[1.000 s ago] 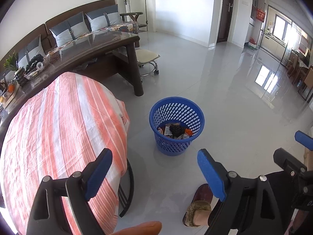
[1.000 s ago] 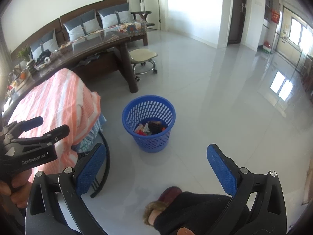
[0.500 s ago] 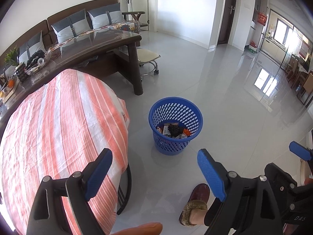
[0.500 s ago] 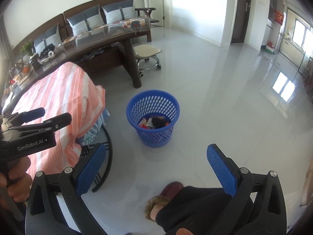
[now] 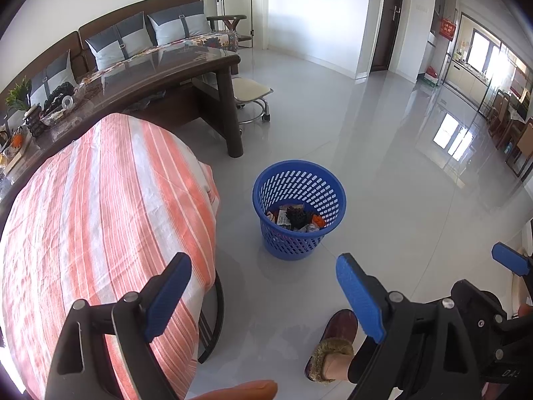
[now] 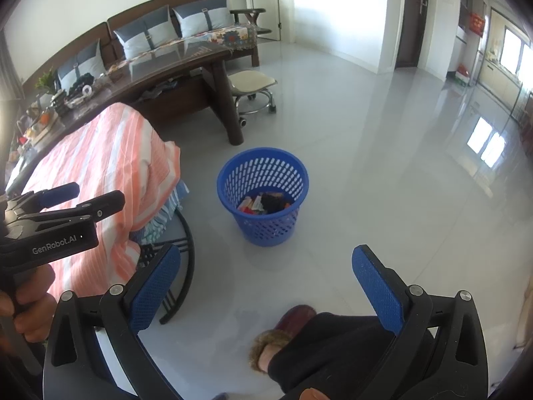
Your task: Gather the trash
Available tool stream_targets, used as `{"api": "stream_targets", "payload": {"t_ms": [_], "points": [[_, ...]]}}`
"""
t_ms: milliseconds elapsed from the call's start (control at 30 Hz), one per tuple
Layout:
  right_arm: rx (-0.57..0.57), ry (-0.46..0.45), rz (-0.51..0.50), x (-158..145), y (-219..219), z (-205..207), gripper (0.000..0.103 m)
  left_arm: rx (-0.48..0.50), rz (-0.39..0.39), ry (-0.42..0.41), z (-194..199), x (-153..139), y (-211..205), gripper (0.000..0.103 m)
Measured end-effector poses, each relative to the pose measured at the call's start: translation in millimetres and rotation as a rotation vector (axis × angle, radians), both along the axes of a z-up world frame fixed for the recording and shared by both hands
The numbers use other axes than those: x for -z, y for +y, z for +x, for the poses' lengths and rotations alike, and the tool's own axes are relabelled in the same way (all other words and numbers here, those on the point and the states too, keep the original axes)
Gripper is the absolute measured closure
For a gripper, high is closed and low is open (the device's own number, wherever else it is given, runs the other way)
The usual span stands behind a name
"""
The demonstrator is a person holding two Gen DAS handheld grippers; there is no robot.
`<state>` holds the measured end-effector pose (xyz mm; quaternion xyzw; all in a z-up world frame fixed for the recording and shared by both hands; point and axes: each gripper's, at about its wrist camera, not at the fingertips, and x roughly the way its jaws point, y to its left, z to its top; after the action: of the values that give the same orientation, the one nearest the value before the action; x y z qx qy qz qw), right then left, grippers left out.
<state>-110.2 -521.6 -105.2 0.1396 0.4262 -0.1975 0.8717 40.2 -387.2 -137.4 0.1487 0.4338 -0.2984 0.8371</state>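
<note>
Floor of glossy pale grey tile (image 5: 383, 153) is seen across most of both views, with window light reflected at the far right. A long dark wooden desk with a glass top (image 5: 173, 66) runs along the left, a brown sofa with grey cushions (image 5: 140, 33) behind it and a small cream stool on castors (image 5: 250, 93) beside its leg. Nearer, a rounded desk draped in an orange-and-white striped cloth (image 5: 100, 206) is seen, its cloth bare of litter where it shows.

A blue perforated plastic waste basket (image 5: 299, 210) stands on the floor just beside the striped desk. The collected trash (image 5: 294, 218), a mix of wrappers and a dark clump, lies in its bottom.

The left tongs (image 5: 263, 293) are held wide open with nothing between the pads, above the edge of the striped desk. The right tongs (image 6: 266, 286) are likewise spread apart and empty, above the floor near a slippered foot (image 6: 283, 333).

No loose litter can be made out on the floor or cloth, so the task is judged nearly or fully done. If a further piece is sought, the cluttered far end of the glass-topped desk should be checked, and the tongs kept open until a piece is centred between the pads.
</note>
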Motion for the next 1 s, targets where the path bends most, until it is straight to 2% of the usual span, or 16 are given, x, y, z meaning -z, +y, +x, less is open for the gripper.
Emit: {"api": "stream_targets", "payload": {"t_ms": [1000], "points": [[-0.014, 0.007, 0.025, 5.1, 3.4, 5.3, 0.0, 0.005, 0.005, 0.024, 1.9, 7.6, -3.9, 0.013]]}}
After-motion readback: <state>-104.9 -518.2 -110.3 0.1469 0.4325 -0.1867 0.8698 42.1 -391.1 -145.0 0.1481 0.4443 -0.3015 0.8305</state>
